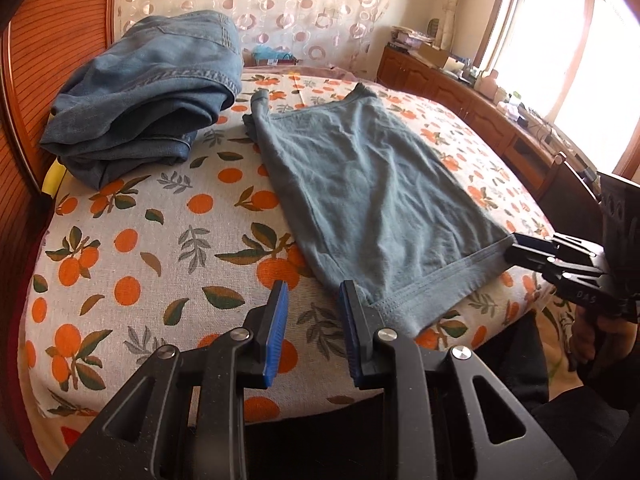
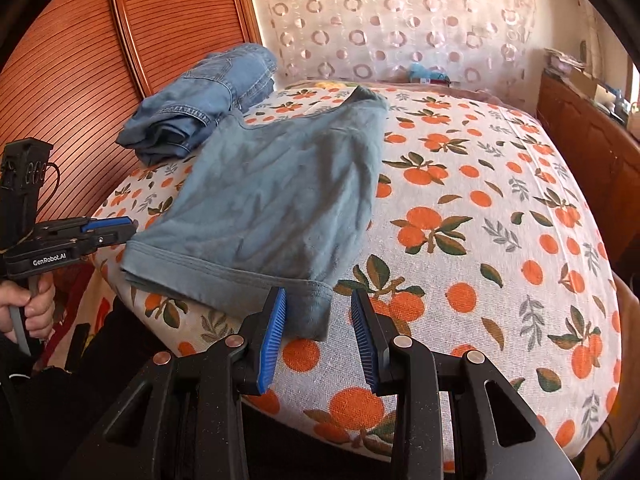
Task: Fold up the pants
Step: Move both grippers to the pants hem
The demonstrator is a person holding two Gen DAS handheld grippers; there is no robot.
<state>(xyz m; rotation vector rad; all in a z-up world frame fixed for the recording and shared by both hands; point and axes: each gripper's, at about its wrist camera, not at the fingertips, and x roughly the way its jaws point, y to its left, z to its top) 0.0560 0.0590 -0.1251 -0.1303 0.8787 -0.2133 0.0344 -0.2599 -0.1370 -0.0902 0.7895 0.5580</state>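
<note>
On a bed with a white sheet printed with oranges and leaves (image 1: pixel 160 248), a heap of folded blue denim jeans (image 1: pixel 144 100) sits at about ten o'clock, beside the wooden slatted headboard (image 1: pixel 48 60). Just to its right, filling the centre, lie the grey-green soft cotton pants (image 1: pixel 372 184), flattened, their hemmed end toward the viewer at six o'clock. The left gripper (image 1: pixel 312 300) hovers at the hem's left corner, blue-padded jaws apart, nothing between them. The right gripper (image 2: pixel 320 312) has its jaws apart around the hem's right corner, which droops over the mattress edge. Risks, as a judgement: closing on only the top layer would split the fold, and the drooping corner may slip out or drag the sheet. The left view shows a bright window (image 1: pixel 580 60) and low wooden cabinets (image 1: pixel 460 96) at two o'clock; the right view alone shows the person's left hand (image 2: pixel 28 308) on its handle at nine o'clock.
</note>
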